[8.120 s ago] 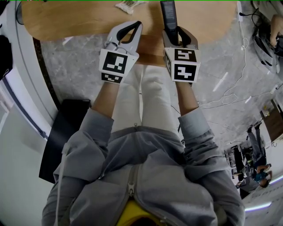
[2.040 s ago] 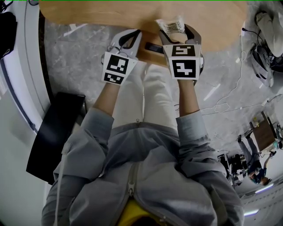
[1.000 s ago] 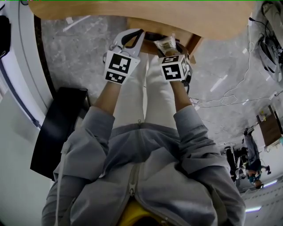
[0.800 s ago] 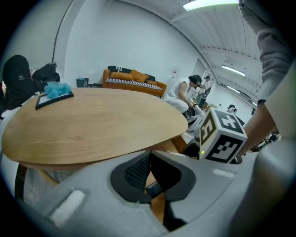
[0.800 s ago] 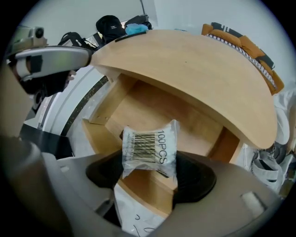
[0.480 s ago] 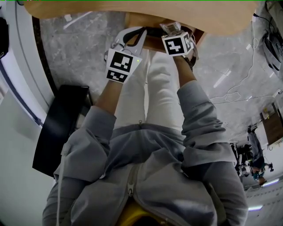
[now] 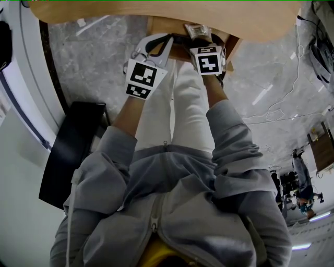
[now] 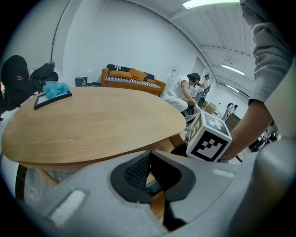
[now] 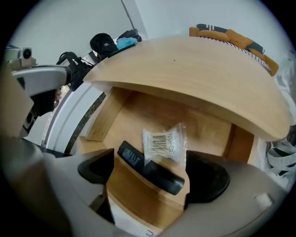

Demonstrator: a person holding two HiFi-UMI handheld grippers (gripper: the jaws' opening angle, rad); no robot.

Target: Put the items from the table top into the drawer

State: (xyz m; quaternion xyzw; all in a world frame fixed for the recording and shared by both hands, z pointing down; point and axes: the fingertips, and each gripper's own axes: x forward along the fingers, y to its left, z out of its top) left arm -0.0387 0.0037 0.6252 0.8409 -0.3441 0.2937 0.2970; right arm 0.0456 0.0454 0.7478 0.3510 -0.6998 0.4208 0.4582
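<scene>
An open wooden drawer (image 7: 230, 46) hangs under the oval table top (image 7: 156, 13). Inside it lie a black remote (image 9: 152, 172) and a clear packet with a barcode (image 9: 163, 143), the packet resting partly on the remote. My right gripper (image 9: 152, 175) points steeply down over the drawer's front wall (image 9: 143, 203). Its jaws have just been opening and stand wide apart, and the pads no longer press the packet. In the head view the packet (image 7: 197, 30) shows just beyond the right gripper (image 7: 206, 41). My left gripper (image 7: 159, 44) stays at the drawer's left front, shut, with nothing seen between its tips (image 8: 148, 156).
A dark tray with a blue cloth (image 8: 53, 95) sits at the far left of the table top (image 8: 92, 120). A black case (image 7: 73, 151) stands on the floor to the left, cables (image 7: 271, 112) trail on the right. The person's legs are under the drawer.
The right gripper carried the packet down from the table top into the drawer and opened, leaving the packet on the remote. The left gripper stayed in place.
</scene>
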